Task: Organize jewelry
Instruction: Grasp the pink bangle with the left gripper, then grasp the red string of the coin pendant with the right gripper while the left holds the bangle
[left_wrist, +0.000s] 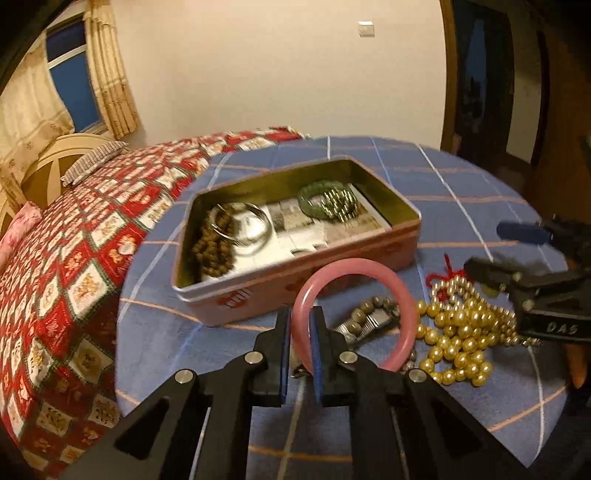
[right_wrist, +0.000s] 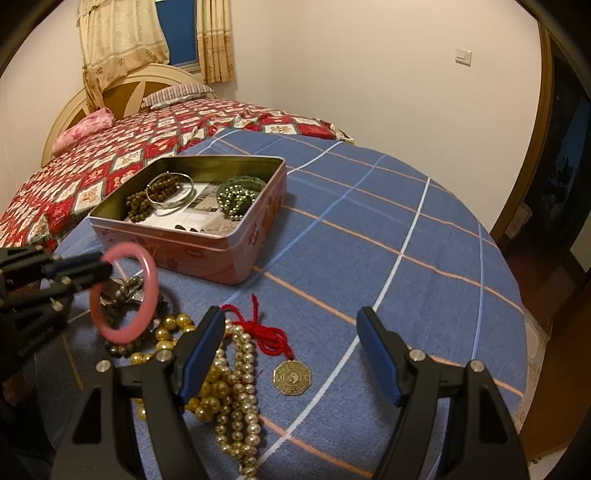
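Left wrist view: the left gripper (left_wrist: 300, 325) pinches the rim of a pink round plastic bangle (left_wrist: 354, 314), jaws narrowed onto it, the ring raised above the blue checked tablecloth (left_wrist: 443, 177). Just beyond it stands the open pink rectangular tin box (left_wrist: 369, 266). Bare cloth lies to the tin's left up to the table's rounded edge, with a red patchwork bedspread (left_wrist: 74, 258) past it. Inside the tin, brown wooden beads (left_wrist: 214, 251) and a silver metal bangle (left_wrist: 243, 227) lie at the left end, a green bead bracelet (left_wrist: 325, 201) at the far right, over printed paper. Gold pearl strands (left_wrist: 461, 332) are heaped on the right, under the right gripper (left_wrist: 491, 251).

Right wrist view: the right gripper (right_wrist: 291, 347) is spread wide and holds nothing, hovering over the pearl strands (right_wrist: 236, 387) and a red cord with an octagonal brass pendant (right_wrist: 291, 377). The pink bangle (right_wrist: 123, 295) hangs at the left, near the tin (right_wrist: 221, 254). Open cloth (right_wrist: 424, 240) runs right and far to the table edge.
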